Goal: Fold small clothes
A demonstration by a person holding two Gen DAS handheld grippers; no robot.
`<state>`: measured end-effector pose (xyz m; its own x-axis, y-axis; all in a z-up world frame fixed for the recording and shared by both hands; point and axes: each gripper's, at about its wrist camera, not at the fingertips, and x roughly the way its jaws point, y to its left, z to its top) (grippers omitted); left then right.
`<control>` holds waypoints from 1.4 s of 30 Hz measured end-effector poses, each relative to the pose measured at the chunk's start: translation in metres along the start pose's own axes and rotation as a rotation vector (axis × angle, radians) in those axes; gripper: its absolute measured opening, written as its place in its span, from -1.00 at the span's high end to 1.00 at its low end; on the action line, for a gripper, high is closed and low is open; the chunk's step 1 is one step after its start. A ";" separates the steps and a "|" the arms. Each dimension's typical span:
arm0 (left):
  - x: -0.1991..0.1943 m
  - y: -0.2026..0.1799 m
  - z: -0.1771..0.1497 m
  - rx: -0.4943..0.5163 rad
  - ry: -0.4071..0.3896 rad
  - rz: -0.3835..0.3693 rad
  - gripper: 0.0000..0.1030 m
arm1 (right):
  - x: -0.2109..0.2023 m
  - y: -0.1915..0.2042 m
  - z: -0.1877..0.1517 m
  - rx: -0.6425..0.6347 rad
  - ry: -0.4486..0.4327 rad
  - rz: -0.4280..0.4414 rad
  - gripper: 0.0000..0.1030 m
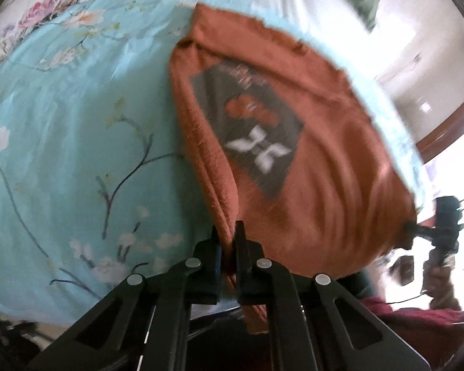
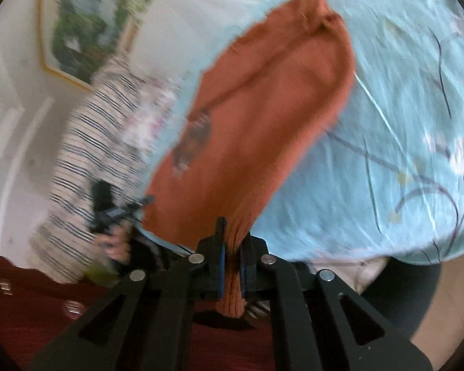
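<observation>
Nearest the left wrist lens, the black two-finger left gripper [image 1: 227,235] has its jaws pinched on a bunched corner of the rust-orange knitted small garment [image 1: 309,160], a tail of cloth hanging down between the fingers. In the right wrist view the black right gripper [image 2: 233,238], with blue pads on its fingers, is likewise clamped on another gathered corner of the same garment [image 2: 263,123]. From both grips the cloth stretches away, taut and ridged near the jaws, with its far part lying on the pale turquoise bedsheet printed with white blossoms and dark branches [image 1: 77,130]. A dark grey printed patch with a white cross-shaped mark [image 1: 247,130] shows on the garment's face in the left view. Beside the cloth's near edge, each view catches the other gripper in the person's hand: the right one [image 1: 417,228] at the garment's right corner, the left one [image 2: 142,201] at its left. Farther off stand a blue-striped white fabric [image 2: 86,142] and a framed picture on the wall [image 2: 77,21], both blurred.
</observation>
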<state>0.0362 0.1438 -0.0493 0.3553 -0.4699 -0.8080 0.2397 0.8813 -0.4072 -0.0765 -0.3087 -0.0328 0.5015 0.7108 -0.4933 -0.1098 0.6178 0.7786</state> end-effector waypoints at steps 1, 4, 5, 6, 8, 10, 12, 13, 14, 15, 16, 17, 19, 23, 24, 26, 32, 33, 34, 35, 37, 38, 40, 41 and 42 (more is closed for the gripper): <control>-0.005 0.001 0.001 -0.011 -0.021 -0.035 0.92 | -0.004 0.001 0.004 0.007 -0.022 0.030 0.85; -0.014 0.002 0.007 -0.042 -0.081 -0.127 0.92 | -0.010 0.002 0.017 0.030 -0.082 0.092 0.85; -0.015 0.003 0.010 -0.052 -0.097 -0.148 0.92 | -0.010 0.002 0.020 0.032 -0.093 0.100 0.85; -0.014 0.000 0.013 -0.063 -0.116 -0.165 0.92 | -0.011 0.004 0.028 0.030 -0.110 0.099 0.85; -0.014 -0.005 0.020 -0.076 -0.149 -0.184 0.92 | -0.012 0.007 0.039 0.013 -0.131 0.090 0.85; -0.017 -0.007 0.032 -0.083 -0.194 -0.199 0.92 | -0.011 0.011 0.057 -0.004 -0.163 0.085 0.85; -0.020 -0.012 0.046 -0.090 -0.237 -0.207 0.92 | -0.012 0.013 0.079 -0.017 -0.198 0.076 0.85; -0.023 -0.013 0.052 -0.094 -0.257 -0.212 0.92 | -0.014 0.013 0.089 -0.025 -0.214 0.064 0.85; -0.024 -0.016 0.063 -0.097 -0.285 -0.214 0.92 | -0.013 0.014 0.103 -0.035 -0.233 0.049 0.85; -0.025 -0.016 0.070 -0.097 -0.302 -0.209 0.92 | -0.012 0.014 0.113 -0.039 -0.244 0.043 0.85; -0.025 -0.017 0.081 -0.098 -0.324 -0.201 0.92 | -0.012 0.012 0.127 -0.045 -0.261 0.026 0.85; -0.024 -0.016 0.090 -0.102 -0.338 -0.201 0.92 | -0.013 0.010 0.139 -0.056 -0.271 0.003 0.85; -0.019 -0.017 0.114 -0.116 -0.365 -0.197 0.92 | -0.006 0.007 0.169 -0.076 -0.295 -0.044 0.85; -0.003 -0.015 0.158 -0.137 -0.401 -0.175 0.93 | 0.006 -0.004 0.219 -0.090 -0.330 -0.106 0.85; 0.002 -0.013 0.171 -0.146 -0.412 -0.171 0.93 | 0.009 -0.008 0.230 -0.089 -0.335 -0.126 0.85; 0.014 -0.009 0.192 -0.165 -0.423 -0.159 0.93 | 0.021 -0.015 0.252 -0.087 -0.334 -0.157 0.85; 0.066 0.002 0.250 -0.195 -0.400 -0.105 0.93 | 0.051 -0.039 0.306 -0.080 -0.328 -0.248 0.85; 0.071 0.004 0.256 -0.195 -0.399 -0.094 0.93 | 0.055 -0.043 0.313 -0.076 -0.329 -0.275 0.85; 0.077 0.006 0.261 -0.198 -0.400 -0.087 0.93 | 0.058 -0.048 0.320 -0.072 -0.328 -0.290 0.85; 0.082 0.010 0.268 -0.207 -0.400 -0.084 0.93 | 0.062 -0.051 0.325 -0.069 -0.327 -0.297 0.85; 0.092 0.018 0.279 -0.227 -0.398 -0.083 0.93 | 0.073 -0.060 0.333 -0.069 -0.303 -0.354 0.85; 0.097 0.021 0.285 -0.234 -0.397 -0.076 0.93 | 0.080 -0.064 0.334 -0.067 -0.282 -0.392 0.85; 0.109 0.027 0.294 -0.239 -0.383 -0.060 0.93 | 0.094 -0.076 0.335 -0.051 -0.245 -0.454 0.85; 0.117 0.029 0.300 -0.242 -0.372 -0.050 0.93 | 0.098 -0.082 0.334 -0.038 -0.231 -0.475 0.85; 0.126 0.031 0.305 -0.243 -0.358 -0.036 0.93 | 0.102 -0.090 0.333 -0.020 -0.223 -0.488 0.85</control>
<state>0.3637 0.0966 -0.0338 0.6517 -0.4501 -0.6105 0.0534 0.8302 -0.5550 0.2702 -0.4041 -0.0236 0.6680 0.2519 -0.7002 0.1667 0.8664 0.4708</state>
